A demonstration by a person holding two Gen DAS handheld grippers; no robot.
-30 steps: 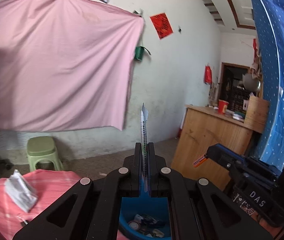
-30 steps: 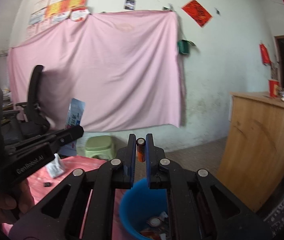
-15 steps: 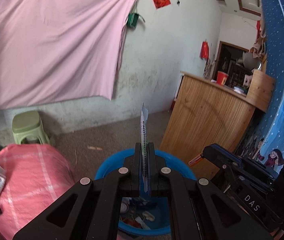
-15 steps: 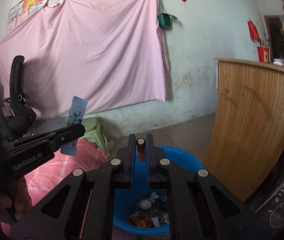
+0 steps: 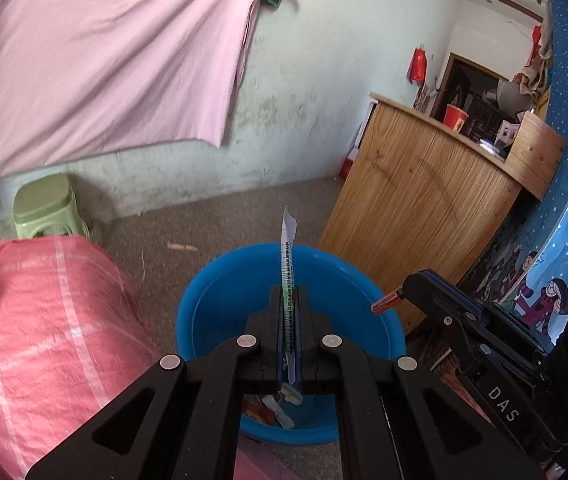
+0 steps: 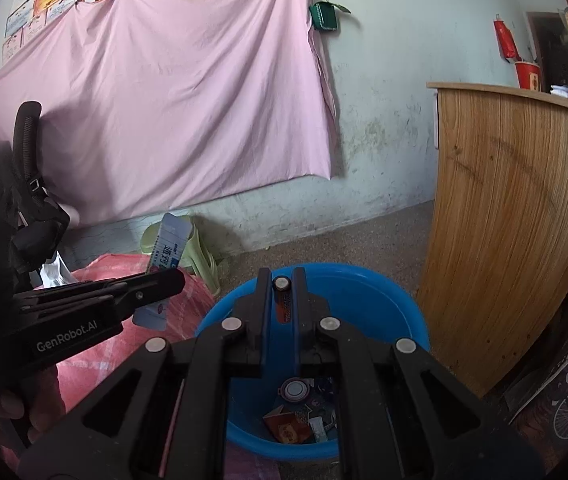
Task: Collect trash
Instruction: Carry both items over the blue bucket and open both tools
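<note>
Blue basin [image 5: 220, 300] has come into full view beneath both of my hand-held grippers: left hand-held gripper [image 5: 289, 300] clamps the wrapper [image 5: 287, 256], right hand-held gripper [image 6: 283, 292] clamps the battery [image 6: 283, 294]. Release is next.

1. The basin [image 5: 220, 300] is smooth, glossy blue plastic.
2. The left tool [image 5: 289, 300] is matt black plastic with bright metal rivets; it clamps a thin, slick printed sachet [image 5: 287, 256].
3. The battery [image 6: 283, 296] in the right tool [image 6: 282, 292] has a shiny metal end cap.
4. The counter [image 6: 516, 216] shows smooth wood-grain laminate.
5. The table [image 5: 44, 312] is covered in woven pink checked cloth.
6. The floor [image 5: 212, 216] is rough and gritty.
</note>
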